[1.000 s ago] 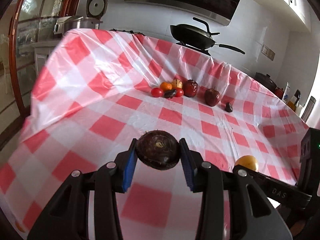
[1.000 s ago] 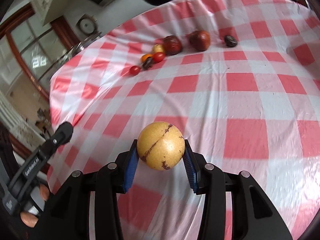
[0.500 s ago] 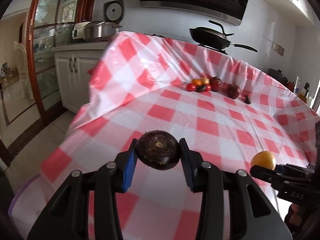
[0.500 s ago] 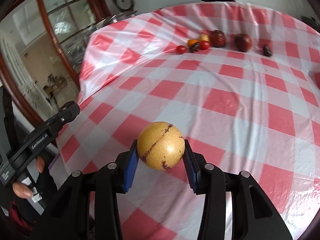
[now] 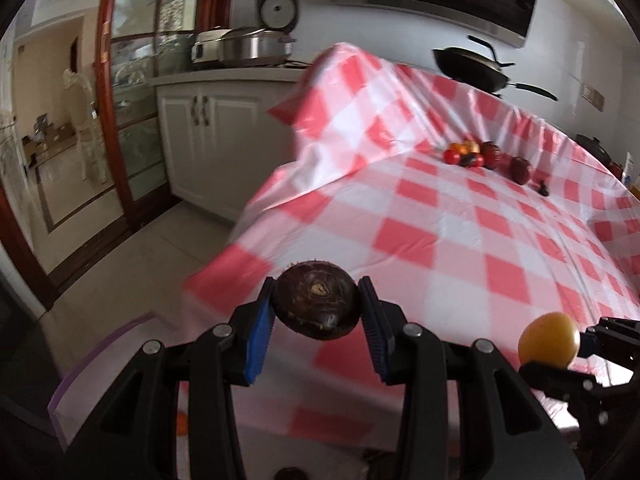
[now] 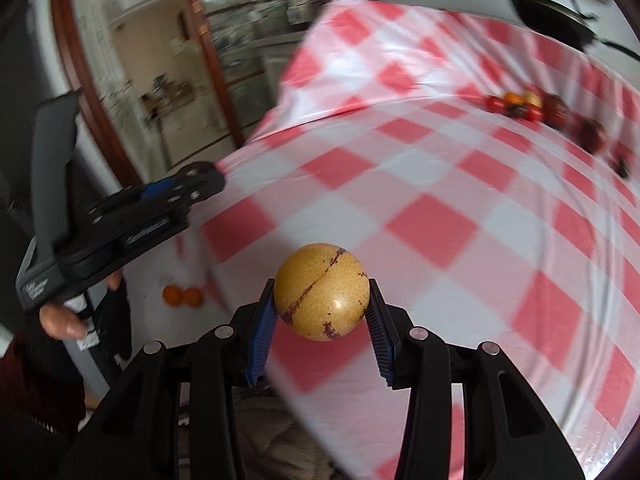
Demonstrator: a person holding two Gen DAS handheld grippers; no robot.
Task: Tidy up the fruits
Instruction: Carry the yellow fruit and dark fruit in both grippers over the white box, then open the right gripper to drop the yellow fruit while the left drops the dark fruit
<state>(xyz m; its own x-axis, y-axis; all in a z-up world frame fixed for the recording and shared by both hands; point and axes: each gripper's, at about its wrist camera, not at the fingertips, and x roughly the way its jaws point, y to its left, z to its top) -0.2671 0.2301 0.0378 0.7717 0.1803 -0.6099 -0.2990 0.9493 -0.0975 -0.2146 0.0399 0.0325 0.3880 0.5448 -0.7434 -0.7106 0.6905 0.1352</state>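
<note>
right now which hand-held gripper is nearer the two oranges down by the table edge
Left. The left hand-held gripper sits above the two oranges off the table's near-left edge, while the right hand-held gripper with its yellow fruit is further right, over the cloth.

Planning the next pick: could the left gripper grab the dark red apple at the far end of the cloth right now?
Probably not: the left gripper is shut on a dark round fruit, and the apple lies far across the checked cloth.
</note>
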